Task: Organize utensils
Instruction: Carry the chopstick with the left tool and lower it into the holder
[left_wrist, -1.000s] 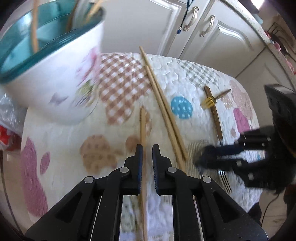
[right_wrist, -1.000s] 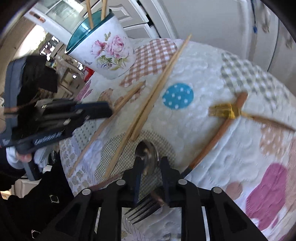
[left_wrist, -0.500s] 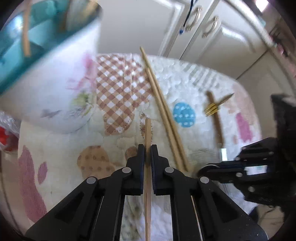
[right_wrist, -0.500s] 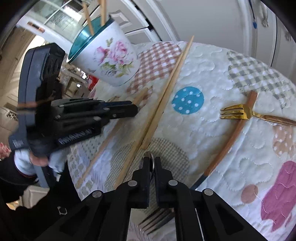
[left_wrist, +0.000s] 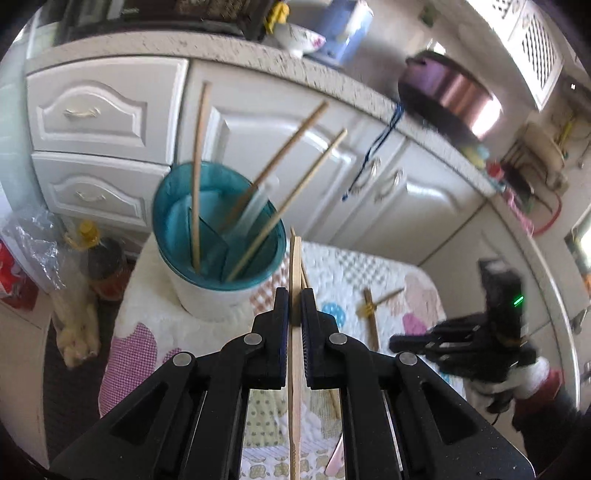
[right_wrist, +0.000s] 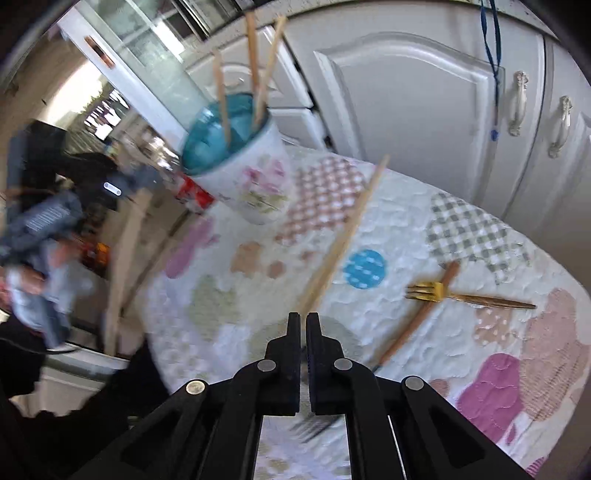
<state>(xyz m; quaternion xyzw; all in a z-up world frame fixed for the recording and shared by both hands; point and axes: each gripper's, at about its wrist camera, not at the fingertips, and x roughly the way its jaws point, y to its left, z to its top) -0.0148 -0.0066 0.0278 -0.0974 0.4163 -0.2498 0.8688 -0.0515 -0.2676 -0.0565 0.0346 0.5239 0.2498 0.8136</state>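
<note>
My left gripper is shut on a wooden chopstick and holds it lifted above the quilted table, right of the white floral cup with a teal inside. The cup holds three chopsticks. It also shows in the right wrist view. My right gripper is shut on a thin metal utensil, mostly hidden between the fingers, above the quilt. Two chopsticks lie on the quilt ahead of it. A gold fork lies across a brown-handled utensil at the right.
White cabinet doors and drawers stand behind the table. A dark bottle and plastic bags stand on the floor at the left. A dark fork's tines show blurred under my right gripper.
My left gripper closed on the chopstick and lifted it well above the table beside the cup. My right gripper closed on the metal utensil and rose slightly.
</note>
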